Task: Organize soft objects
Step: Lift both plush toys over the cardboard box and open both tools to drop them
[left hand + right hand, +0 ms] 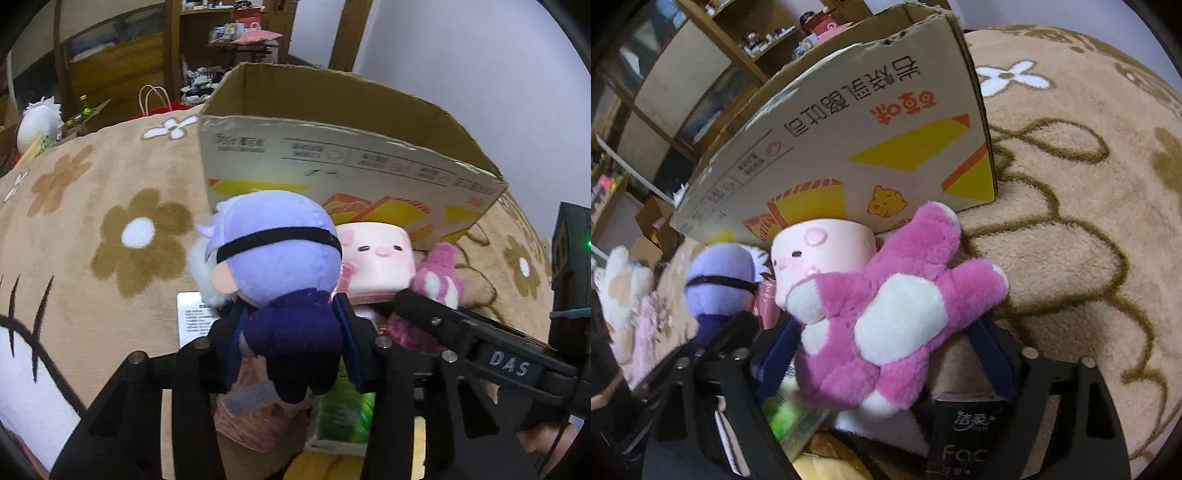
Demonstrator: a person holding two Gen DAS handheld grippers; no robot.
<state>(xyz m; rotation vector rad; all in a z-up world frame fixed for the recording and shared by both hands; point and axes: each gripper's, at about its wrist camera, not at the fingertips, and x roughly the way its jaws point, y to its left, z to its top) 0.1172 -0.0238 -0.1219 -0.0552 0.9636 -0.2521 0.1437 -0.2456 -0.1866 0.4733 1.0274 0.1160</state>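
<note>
Tongs left point(288, 332): pinching purple-headed doll point(280, 258) | tongs right point(886, 343): spread around pink plush point(886, 317), contact unclear | cardboard box point(332, 155): upper centre

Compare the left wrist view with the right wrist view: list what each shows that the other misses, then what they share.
Only the left wrist view shows the inside of the cardboard box, a red bag with white handles, and the left gripper shut on the purple-headed doll. Only the right wrist view shows the black tissue pack and the whole pink plush between the right gripper fingers; whether they press it is unclear. Both show the box, both toys, the pale pink pig cushion and the flowered blanket.
</note>
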